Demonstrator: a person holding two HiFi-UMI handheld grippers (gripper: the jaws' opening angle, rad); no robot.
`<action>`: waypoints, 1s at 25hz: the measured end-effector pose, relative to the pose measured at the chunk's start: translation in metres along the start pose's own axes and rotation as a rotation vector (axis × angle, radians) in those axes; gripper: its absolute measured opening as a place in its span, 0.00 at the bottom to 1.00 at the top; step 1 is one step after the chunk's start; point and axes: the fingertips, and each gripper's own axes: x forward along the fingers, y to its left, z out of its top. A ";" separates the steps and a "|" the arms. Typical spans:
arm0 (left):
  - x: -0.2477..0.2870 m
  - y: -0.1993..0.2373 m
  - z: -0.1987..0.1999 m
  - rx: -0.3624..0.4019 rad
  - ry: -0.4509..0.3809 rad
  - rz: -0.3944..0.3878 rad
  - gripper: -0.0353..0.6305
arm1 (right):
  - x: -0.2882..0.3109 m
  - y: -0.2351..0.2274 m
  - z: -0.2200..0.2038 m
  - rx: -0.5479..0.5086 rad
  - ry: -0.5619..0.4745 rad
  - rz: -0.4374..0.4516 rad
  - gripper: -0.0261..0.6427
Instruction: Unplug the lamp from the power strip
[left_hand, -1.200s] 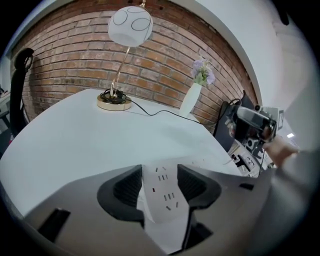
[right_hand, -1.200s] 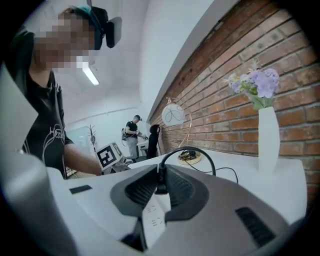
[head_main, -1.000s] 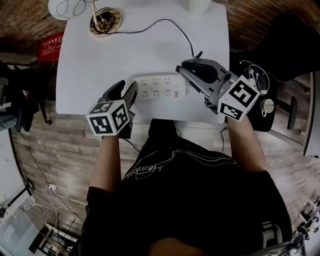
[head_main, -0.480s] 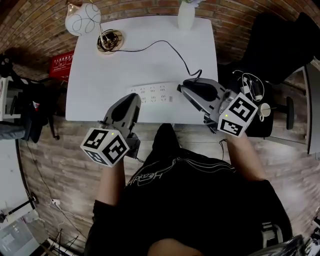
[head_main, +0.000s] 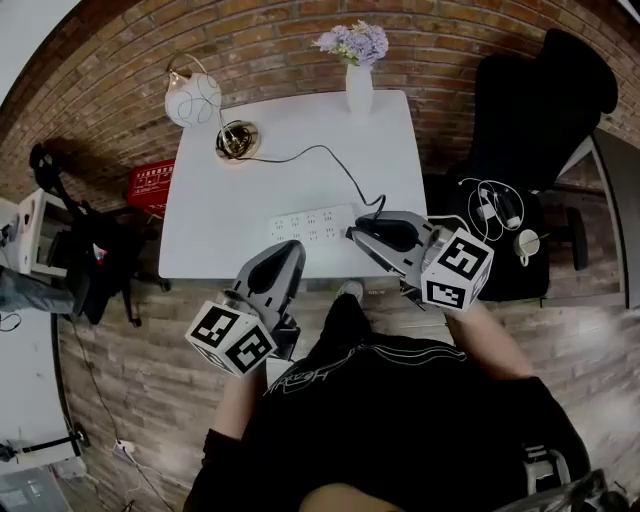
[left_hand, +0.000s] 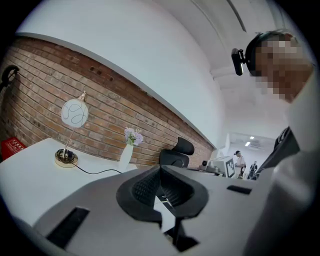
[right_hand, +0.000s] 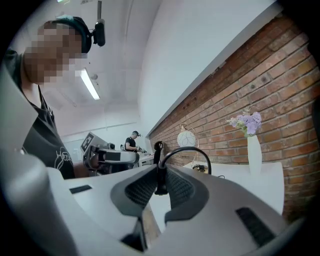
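Note:
The white power strip (head_main: 312, 225) lies near the front edge of the white table (head_main: 210, 235). The lamp (head_main: 193, 98), a white globe on a brass base (head_main: 237, 140), stands at the back left. Its black cord (head_main: 320, 152) runs across the table to my right gripper (head_main: 358, 233), which is shut on the lamp's black plug (right_hand: 160, 175), held clear of the strip. The cord arcs up out of those jaws (right_hand: 190, 150). My left gripper (head_main: 292, 252) hovers over the table's front edge, shut and empty (left_hand: 161, 176).
A white vase of purple flowers (head_main: 358, 70) stands at the table's back edge. A black office chair (head_main: 530, 120) and a black side surface with cables and a cup (head_main: 500, 215) are to the right. A brick wall runs behind; a red box (head_main: 150, 185) sits left.
The left gripper let go of the power strip, shut and drew back to the table's front edge. The right gripper pulled back from the strip with the plug. The view has risen.

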 end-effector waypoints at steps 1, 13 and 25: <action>0.000 -0.002 0.001 0.011 0.000 0.002 0.06 | -0.001 0.000 0.001 0.000 -0.002 -0.002 0.08; -0.008 -0.005 0.001 0.008 -0.008 0.014 0.06 | -0.004 0.009 0.009 -0.011 -0.001 -0.008 0.08; -0.008 0.000 -0.002 -0.001 -0.012 0.030 0.06 | -0.004 0.002 0.005 -0.007 0.002 -0.016 0.08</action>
